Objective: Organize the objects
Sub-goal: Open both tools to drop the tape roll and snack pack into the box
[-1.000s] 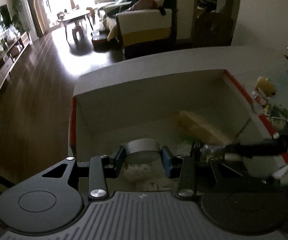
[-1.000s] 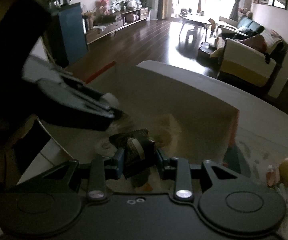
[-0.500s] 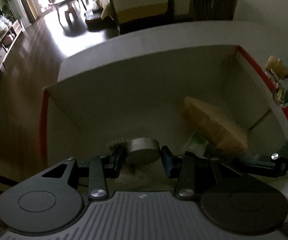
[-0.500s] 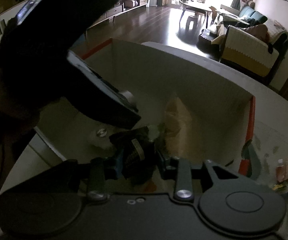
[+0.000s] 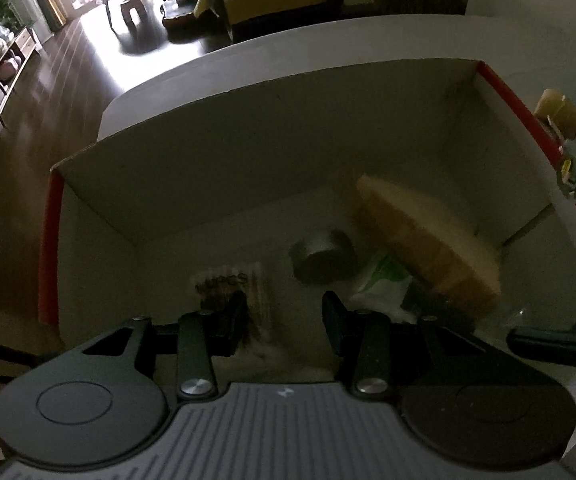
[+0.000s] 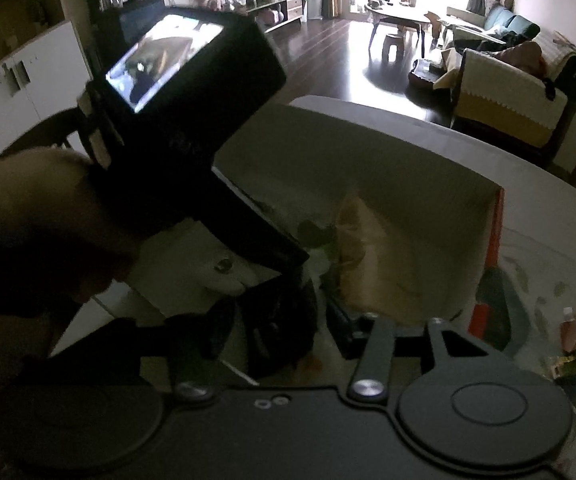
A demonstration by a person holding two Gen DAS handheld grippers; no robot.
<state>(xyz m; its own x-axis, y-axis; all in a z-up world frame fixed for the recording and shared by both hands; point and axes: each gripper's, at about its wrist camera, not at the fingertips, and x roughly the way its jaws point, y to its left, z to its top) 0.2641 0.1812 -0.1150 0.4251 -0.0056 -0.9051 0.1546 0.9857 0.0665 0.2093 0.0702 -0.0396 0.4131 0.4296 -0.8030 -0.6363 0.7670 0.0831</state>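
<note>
both tongs gape empty over the cardboard box (image 5: 247, 152): left gripper (image 5: 283, 312), right gripper (image 6: 275, 320). the round metal tin (image 5: 322, 254) lies on the box floor beside the tan bundle (image 5: 428, 248); likely rigid, slick, best pinched across its sides.

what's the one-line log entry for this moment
left gripper: open, empty | metal tin: in box, beside wooden block | right gripper: open, dark packet between fingers
</note>
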